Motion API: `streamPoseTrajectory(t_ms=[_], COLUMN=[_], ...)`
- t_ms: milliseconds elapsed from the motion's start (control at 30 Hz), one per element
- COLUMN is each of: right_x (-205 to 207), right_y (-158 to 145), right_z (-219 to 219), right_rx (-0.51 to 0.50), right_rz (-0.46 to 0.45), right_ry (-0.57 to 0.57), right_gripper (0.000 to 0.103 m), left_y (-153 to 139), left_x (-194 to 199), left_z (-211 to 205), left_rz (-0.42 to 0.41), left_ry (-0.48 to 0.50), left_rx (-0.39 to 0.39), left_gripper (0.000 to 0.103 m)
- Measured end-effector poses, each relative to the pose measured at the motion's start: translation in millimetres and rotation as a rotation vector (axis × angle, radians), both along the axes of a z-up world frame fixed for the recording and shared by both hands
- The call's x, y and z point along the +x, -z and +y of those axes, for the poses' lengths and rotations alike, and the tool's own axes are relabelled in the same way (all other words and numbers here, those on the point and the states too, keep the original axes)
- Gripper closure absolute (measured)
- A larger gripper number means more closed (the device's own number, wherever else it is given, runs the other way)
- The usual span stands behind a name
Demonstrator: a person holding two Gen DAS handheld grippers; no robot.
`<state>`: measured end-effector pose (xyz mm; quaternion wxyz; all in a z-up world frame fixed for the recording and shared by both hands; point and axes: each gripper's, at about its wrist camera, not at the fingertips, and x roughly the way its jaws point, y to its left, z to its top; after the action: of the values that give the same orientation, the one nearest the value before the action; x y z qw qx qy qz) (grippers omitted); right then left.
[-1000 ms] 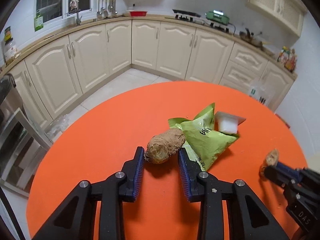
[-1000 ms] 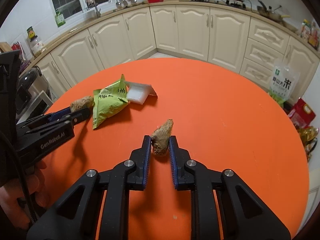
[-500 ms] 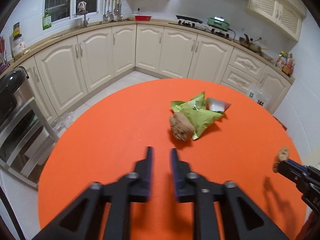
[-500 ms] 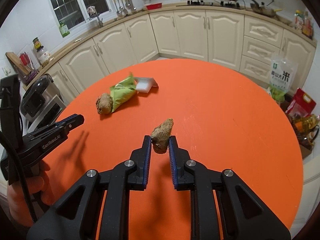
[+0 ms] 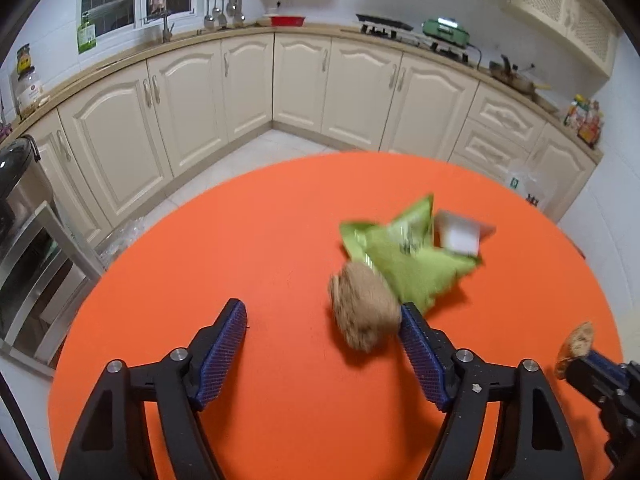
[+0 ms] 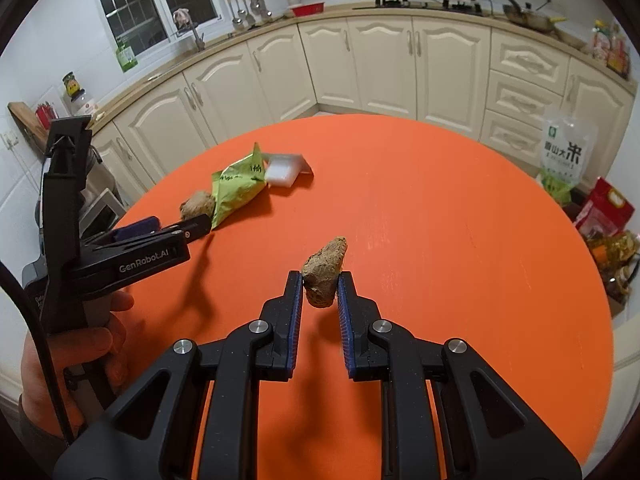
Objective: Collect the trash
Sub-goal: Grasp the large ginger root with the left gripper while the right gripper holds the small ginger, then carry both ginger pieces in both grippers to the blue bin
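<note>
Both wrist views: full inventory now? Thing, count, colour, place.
table: 1, orange, round, underneath everything
ginger pieces: 2, brown; one by the wrapper, one in the right gripper
snack wrapper: 1, green, far left on the table
plastic tub: 1, white, against the wrapper
rice bag: 1, clear and green, beyond the table's right edge
left gripper: jaws just opening, ginger by right pad
right gripper: shut on ginger
hand: 1, holding the left gripper
</note>
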<state>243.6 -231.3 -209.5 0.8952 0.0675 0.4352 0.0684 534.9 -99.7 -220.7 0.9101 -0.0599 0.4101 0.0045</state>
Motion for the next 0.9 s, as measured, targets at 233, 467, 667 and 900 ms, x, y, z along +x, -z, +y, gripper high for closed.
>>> streamPoseTrajectory(t_ms=[233, 467, 667, 900], right_x=[32, 30, 3, -49], right_y=[3, 0, -19, -52], right_z=[0, -4, -5, -12], right_rx=[0.000, 0.017, 0.021, 0.028], right_rz=[0.004, 0.002, -0.034, -0.099], right_ry=[-0.014, -0.003, 0.004, 0.021], right_gripper=[0.087, 0.087, 0.087, 0.087], left_y=[3, 0, -23, -54], left_x=[20, -4, -54, -141], left_z=[-8, -2, -18, -52], left_rz=[-0.005, -0.026, -0.090, -0.191], left_ry=[0.041, -0.003, 0.010, 0.062], left_rx=[0.005, -0.022, -0.007, 0.001], left_gripper=[0.075, 0.076, 0.076, 0.076])
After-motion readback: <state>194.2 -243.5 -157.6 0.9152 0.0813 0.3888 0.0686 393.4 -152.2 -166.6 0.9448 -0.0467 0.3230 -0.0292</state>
